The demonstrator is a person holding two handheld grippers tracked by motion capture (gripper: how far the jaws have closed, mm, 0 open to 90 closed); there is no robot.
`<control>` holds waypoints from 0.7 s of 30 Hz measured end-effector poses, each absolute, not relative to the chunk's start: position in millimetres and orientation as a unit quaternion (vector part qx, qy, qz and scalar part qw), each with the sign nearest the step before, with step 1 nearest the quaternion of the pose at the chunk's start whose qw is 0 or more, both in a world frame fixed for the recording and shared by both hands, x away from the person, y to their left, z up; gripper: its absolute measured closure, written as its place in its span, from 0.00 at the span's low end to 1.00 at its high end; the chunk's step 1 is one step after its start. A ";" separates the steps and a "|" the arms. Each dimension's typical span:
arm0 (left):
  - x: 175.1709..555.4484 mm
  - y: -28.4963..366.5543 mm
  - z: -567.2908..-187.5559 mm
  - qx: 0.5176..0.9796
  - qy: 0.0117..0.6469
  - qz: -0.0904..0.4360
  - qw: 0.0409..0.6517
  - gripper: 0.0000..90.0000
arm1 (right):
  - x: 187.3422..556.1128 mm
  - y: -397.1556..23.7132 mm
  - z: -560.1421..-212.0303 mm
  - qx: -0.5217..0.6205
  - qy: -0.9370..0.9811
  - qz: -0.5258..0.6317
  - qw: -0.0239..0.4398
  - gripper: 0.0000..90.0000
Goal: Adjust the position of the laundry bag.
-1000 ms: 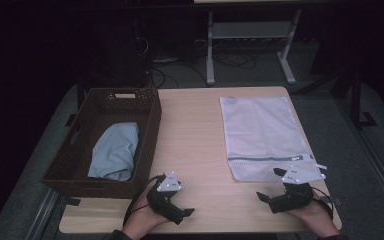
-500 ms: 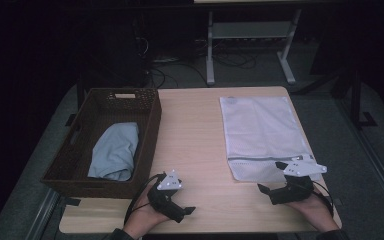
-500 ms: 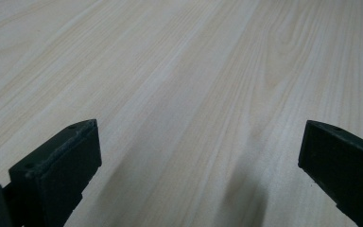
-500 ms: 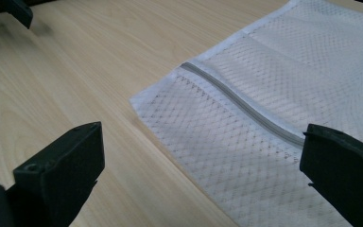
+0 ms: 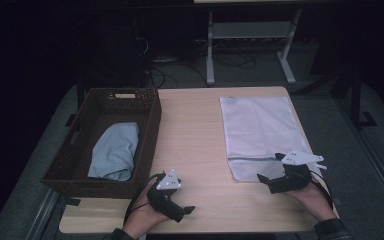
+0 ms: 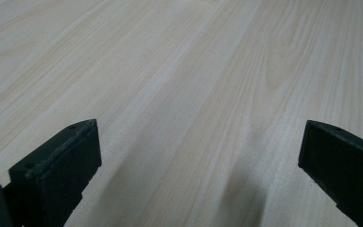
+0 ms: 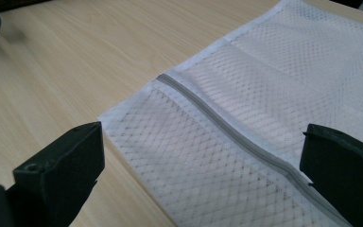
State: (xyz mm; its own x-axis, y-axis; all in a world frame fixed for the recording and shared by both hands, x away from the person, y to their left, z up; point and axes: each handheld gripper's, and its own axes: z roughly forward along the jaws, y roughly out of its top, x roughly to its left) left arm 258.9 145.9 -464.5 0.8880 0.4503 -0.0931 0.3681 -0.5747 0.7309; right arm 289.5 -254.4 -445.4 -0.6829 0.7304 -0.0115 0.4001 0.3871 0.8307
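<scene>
The white mesh bag (image 5: 262, 135) is laid flat on the desk's (image 5: 195, 130) right half; its zippered near corner is seen just ahead of the right tongs (image 7: 203, 175), wide open and empty. The left tongs (image 6: 198, 156), equally open, are held over bare wood. Since the earlier frame, the right tongs have been shifted toward the bag. A dark room surrounds the desk.

You work at a wood table (image 5: 195, 130) on grey carpet (image 5: 350, 165); a metal frame (image 5: 250, 45) stands behind in the dark.
</scene>
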 end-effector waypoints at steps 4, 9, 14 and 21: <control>258.6 146.9 -464.7 0.887 0.230 0.051 0.396 0.00 | 296.2 -254.9 -445.2 0.353 0.809 0.432 0.187 0.00; 258.2 148.1 -463.8 0.885 0.233 0.053 0.399 0.00 | 305.4 -252.8 -443.7 0.352 0.812 0.427 0.189 0.00; 259.9 148.7 -463.9 0.885 0.234 0.053 0.399 0.00 | 313.6 -252.9 -442.5 0.359 0.805 0.433 0.189 0.00; 258.3 152.1 -463.5 0.885 0.237 0.056 0.397 0.00 | 325.3 -250.8 -438.6 0.360 0.808 0.427 0.189 0.00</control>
State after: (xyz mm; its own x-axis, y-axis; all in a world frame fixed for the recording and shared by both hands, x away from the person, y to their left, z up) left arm 258.3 152.1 -463.5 0.8813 0.4640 -0.0893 0.3755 -0.5730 0.7285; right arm 325.3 -250.8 -438.6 -0.6698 0.7426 0.0010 0.4194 0.3772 0.8257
